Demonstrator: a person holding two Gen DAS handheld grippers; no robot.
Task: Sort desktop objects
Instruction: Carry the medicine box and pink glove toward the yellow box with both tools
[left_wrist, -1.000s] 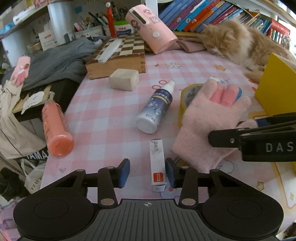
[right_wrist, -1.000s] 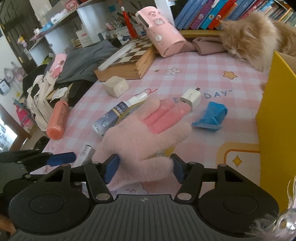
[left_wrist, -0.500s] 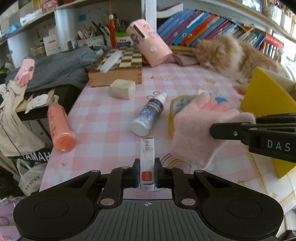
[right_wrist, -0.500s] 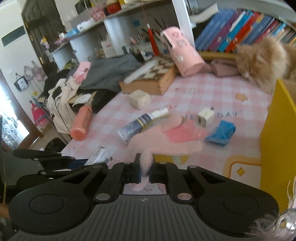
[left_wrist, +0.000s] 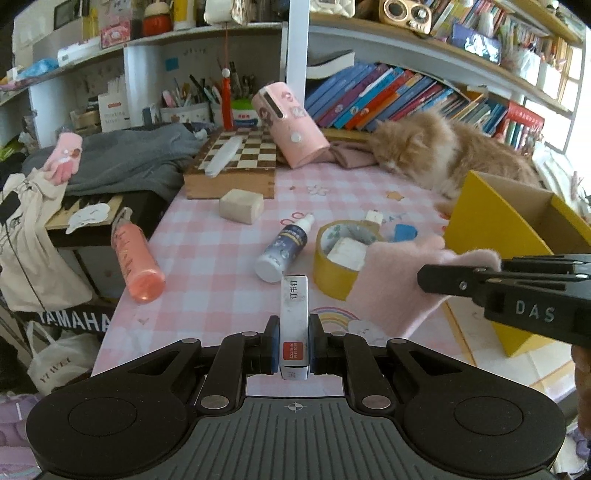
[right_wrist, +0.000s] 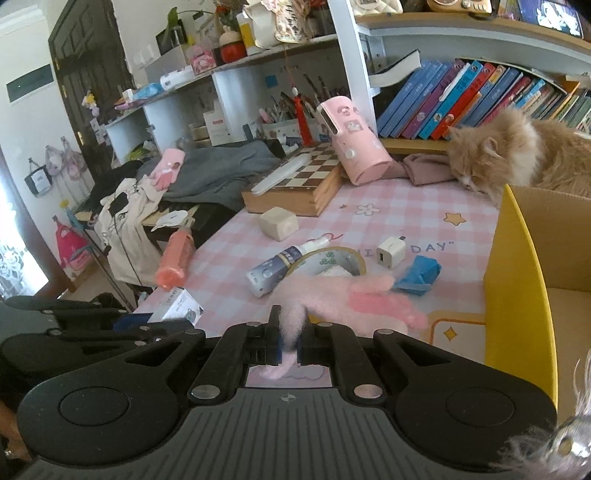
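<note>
Here left hand-held gripper (left_wrist: 293, 345) clamps staple box (left_wrist: 294, 317); right hand-held gripper (right_wrist: 288, 341) pinches pink glove (right_wrist: 347, 297), cuff hidden.

Two pink gloves (right_wrist: 354, 295) (right_wrist: 168, 173), two bottles (left_wrist: 282, 247) (left_wrist: 135, 258), one tape roll (left_wrist: 341, 258), one cat (left_wrist: 443, 155).

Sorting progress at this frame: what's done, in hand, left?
Done: nothing visibly in the yellow box. In hand: left gripper clamps the staple box; right gripper pinches the pink glove. Left on the table: spray bottle, tape roll, charger, orange bottle.
</note>
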